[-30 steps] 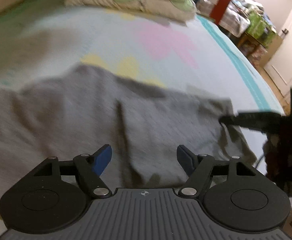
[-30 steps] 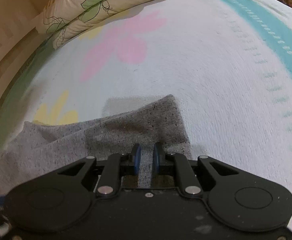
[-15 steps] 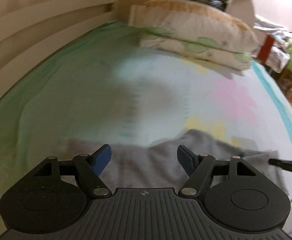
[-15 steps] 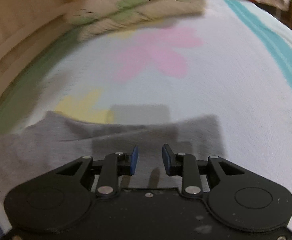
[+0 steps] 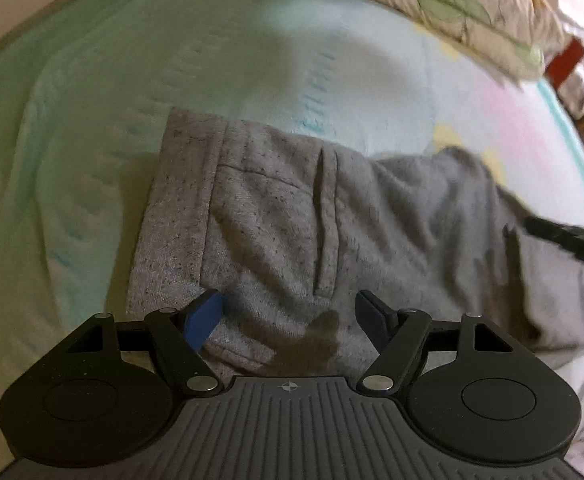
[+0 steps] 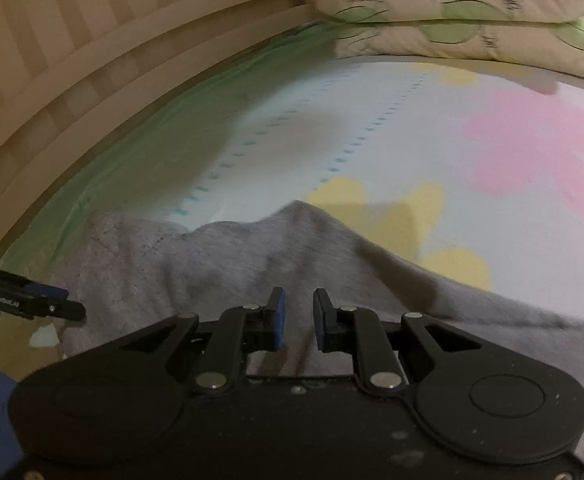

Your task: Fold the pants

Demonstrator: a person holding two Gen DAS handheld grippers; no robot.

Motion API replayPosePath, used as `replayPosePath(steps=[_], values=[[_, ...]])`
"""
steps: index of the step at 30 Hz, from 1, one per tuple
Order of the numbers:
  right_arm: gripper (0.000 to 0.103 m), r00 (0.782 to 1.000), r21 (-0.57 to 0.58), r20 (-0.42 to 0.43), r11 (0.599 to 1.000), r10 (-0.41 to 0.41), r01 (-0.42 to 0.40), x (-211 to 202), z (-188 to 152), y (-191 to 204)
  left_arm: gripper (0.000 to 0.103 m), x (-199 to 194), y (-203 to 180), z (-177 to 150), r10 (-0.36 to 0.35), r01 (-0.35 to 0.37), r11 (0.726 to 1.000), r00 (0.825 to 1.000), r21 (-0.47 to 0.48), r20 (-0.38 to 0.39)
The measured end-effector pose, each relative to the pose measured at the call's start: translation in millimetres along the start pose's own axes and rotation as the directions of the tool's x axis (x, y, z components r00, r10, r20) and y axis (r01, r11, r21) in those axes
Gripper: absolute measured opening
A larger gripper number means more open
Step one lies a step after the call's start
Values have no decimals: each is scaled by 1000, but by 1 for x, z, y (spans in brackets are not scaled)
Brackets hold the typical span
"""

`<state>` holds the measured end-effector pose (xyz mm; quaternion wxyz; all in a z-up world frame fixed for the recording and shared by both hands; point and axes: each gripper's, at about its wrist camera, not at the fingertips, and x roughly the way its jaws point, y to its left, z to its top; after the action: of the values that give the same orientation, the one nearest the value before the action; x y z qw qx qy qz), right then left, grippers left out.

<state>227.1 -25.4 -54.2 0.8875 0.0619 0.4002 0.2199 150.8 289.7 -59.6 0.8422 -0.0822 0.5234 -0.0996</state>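
Note:
Grey speckled pants (image 5: 292, 216) lie on the bed, waistband to the left and the rest running right in loose wrinkles. My left gripper (image 5: 290, 312) is open and hovers just above the near edge by the waistband. The other tool shows as a black bar at the right (image 5: 567, 240). In the right wrist view the pants (image 6: 228, 256) lie bunched ahead. My right gripper (image 6: 297, 318) is open by a narrow gap, empty, above the cloth. The left tool (image 6: 28, 300) shows at the left edge.
The bed sheet (image 5: 132, 80) is pale green and white with pink and yellow flower prints. Two stacked pillows (image 6: 463, 28) lie at the head. A wooden slatted bed frame (image 6: 92, 52) runs along the far side. Clutter stands beyond the bed's right edge (image 5: 579, 76).
My right gripper let go of the pant hem, opened slightly and swung left. My left gripper moved left to the waistband end, still open.

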Motion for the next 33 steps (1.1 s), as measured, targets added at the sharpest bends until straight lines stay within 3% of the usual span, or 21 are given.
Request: replayPosePath(steps=[4,8,9,12,16,23,27,33], values=[[17,999,-11,-33,1000,-9,9,37,15,10,73,2,2,-4,-14,14,1000,1000,5,5],[16,995,-10,-75,998,-70,69,75,30,8,73,-2,6,-8,-28,28,1000,999,4,32],[10,992,-7,-93,996,-86,86,82,32,6,73,-5,9,-9,-34,34,999,998,0,47],[5,991,14,-90,995,-100,101,94,40,2,76,-23,26,-19,-53,59,997,992,-47,112],[5,992,12,-81,995,-99,101,92,36,-1,87,-31,51,-27,-64,86,985,987,-152,144],[4,993,-1,-68,996,-93,93,90,34,-2,97,-27,73,-44,-57,73,974,995,-214,80],[5,993,-8,-73,996,-93,92,91,35,-2,102,-14,80,-44,-122,136,957,990,-256,71],[5,993,3,-78,996,-85,85,91,36,-3,102,-7,90,-39,-183,215,918,975,-333,123]])
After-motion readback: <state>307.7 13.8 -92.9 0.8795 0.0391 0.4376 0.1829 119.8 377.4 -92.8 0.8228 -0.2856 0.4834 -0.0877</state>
